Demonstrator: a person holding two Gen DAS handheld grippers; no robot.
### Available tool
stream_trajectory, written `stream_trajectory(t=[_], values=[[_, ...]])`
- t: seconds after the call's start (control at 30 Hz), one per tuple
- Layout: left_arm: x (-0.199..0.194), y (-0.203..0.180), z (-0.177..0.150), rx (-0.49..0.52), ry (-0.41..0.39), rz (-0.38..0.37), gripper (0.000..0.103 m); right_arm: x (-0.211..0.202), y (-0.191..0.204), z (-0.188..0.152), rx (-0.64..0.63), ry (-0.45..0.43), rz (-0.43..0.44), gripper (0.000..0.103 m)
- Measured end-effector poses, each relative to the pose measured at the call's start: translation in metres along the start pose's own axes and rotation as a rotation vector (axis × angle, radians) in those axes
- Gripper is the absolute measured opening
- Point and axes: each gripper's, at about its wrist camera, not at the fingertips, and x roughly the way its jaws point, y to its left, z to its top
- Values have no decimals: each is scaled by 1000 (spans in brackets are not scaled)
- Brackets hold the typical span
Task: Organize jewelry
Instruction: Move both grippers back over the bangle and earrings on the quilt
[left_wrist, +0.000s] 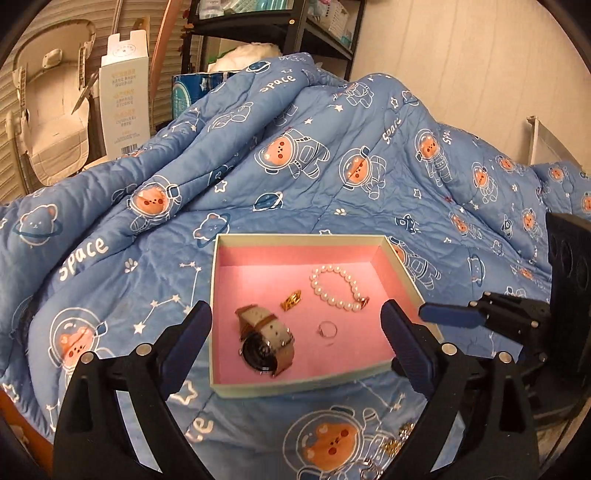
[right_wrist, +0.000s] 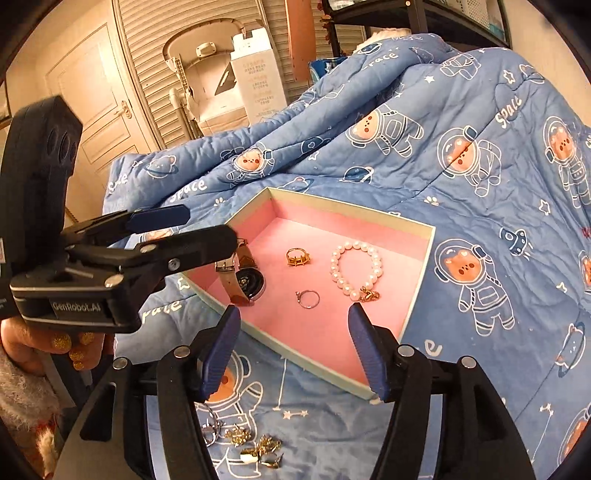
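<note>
Already the watch (right_wrist: 242, 275), gold ring (right_wrist: 297, 257), thin ring (right_wrist: 308, 298) and pearl bracelet (right_wrist: 355, 269) lie in the pink box (right_wrist: 419, 291); loose gold pieces (right_wrist: 255, 445) sit on the quilt (right_wrist: 480, 110), under the right gripper (right_wrist: 295, 350), nearer than the left gripper (left_wrist: 295, 341); both jaws apart, empty

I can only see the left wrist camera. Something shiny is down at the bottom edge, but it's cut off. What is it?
Observer: It's a small heap of gold jewelry pieces. They're lying on the quilt, outside the pink-lined box.
Operator: Is it all gold?
Observer: No. A silver looped piece lies at the heap's left end, partly behind a finger.
Operator: Is the right gripper holding anything?
Observer: No. The right gripper is open and empty, and it points toward the box.
</note>
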Motion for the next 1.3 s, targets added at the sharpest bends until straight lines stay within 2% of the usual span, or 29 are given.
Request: stream_trajectory(t=[0.33, 0.57, 0.87, 0.93, 1.07, 1.2, 1.3], values=[[-38, 13, -75, -46, 6, -48, 97, -19, 11, -51, -46, 9, -57, 60], [-51, -7, -109, 29, 21, -70, 97, -24, 15, -80, -66, 36, -71, 60], [-46, -30, -134, 105, 60, -85, 97, -28, 14, -104, -85, 58, -71, 60], [-44, -33, -137, 117, 73, -80, 97, -26, 16, -107, -103, 66, -74, 57], [-38, -37, -141, 141, 85, -66, 95, -19, 20, -110, -133, 89, -67, 42], [-29, -39, -143, 160, 110, -46, 84, -14, 21, -109, -138, 93, -65, 36], [-24, -43, -144, 180, 114, -42, 83, -11, 23, -107, -146, 97, -66, 32]])
